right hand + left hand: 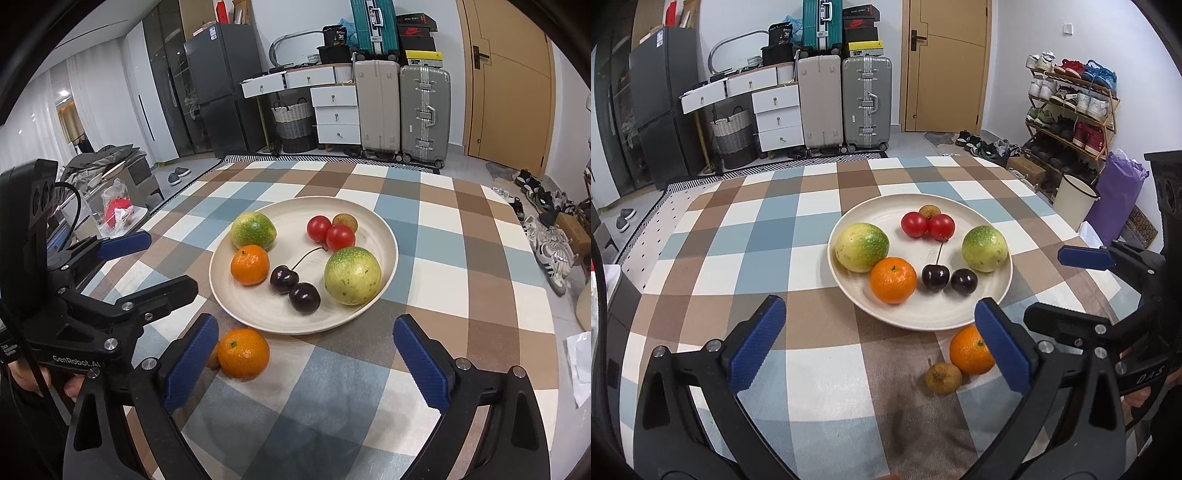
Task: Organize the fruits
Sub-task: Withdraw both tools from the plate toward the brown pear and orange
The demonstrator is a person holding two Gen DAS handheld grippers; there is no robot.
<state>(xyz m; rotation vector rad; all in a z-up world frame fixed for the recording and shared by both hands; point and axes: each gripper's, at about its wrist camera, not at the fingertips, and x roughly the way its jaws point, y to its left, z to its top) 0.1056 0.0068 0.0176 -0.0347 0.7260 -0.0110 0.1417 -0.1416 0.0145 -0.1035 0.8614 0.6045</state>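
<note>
Left gripper (879, 341) spread wide, holding nothing — loose orange (971, 350) just behind its right pad, longan (943, 377) beside. Right gripper (306, 363) likewise wide, empty — plate (255, 314) of fruit directly ahead.

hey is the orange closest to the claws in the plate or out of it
Out. That orange sits on the checkered tablecloth, just outside the near rim of the plate, beside a small brown fruit; another orange lies in the plate.

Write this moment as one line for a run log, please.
left gripper: open, empty | right gripper: open, empty | plate: seven fruits | off plate: orange, small brown fruit
</note>
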